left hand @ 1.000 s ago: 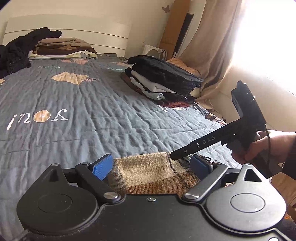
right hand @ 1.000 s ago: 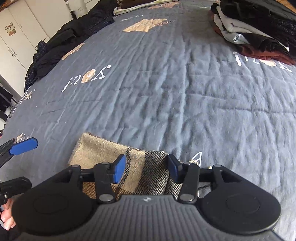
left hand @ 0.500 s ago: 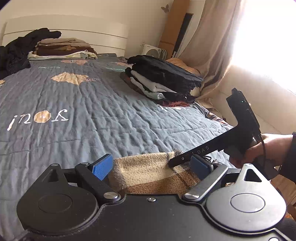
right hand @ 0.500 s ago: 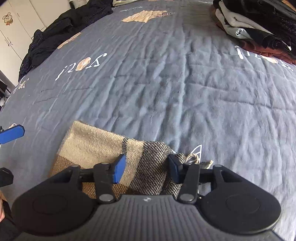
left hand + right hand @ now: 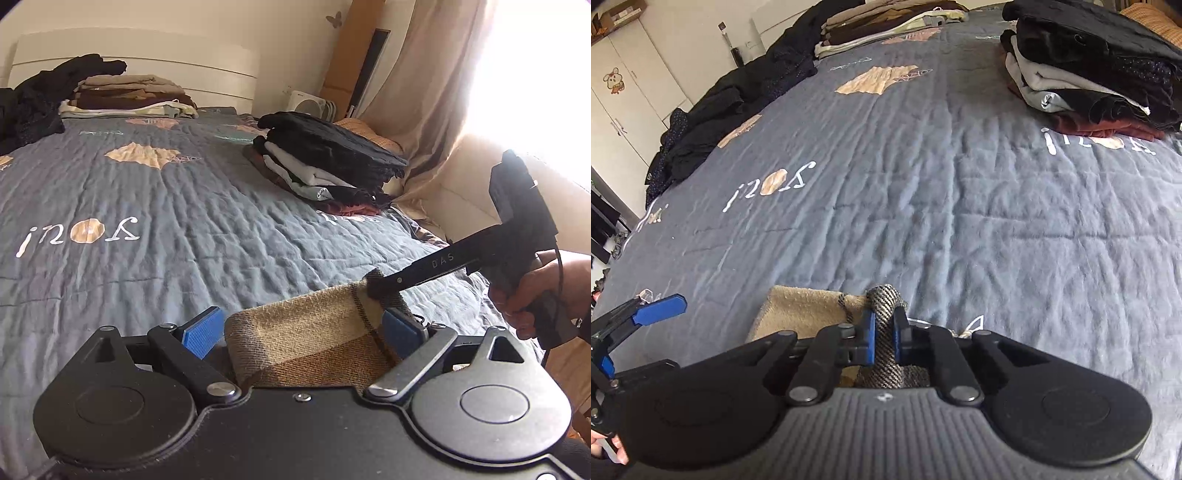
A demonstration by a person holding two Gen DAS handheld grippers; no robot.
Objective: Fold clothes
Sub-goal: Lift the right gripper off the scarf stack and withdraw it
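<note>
A tan and brown plaid cloth lies at the near edge of the bed. My left gripper is open, its blue pads either side of the cloth. My right gripper is shut on a bunched grey tweed edge of the same cloth; it shows in the left wrist view pinching the cloth's far right corner. The left gripper also shows in the right wrist view, open at the far left.
A grey-blue quilt covers the bed. A folded stack of dark and grey clothes sits at the right. Another folded stack and a dark heap lie by the headboard. Curtain and window stand at the right.
My right gripper has closed on the cloth's grey edge, which now bunches up between its pads. The left gripper stays open around the cloth.
</note>
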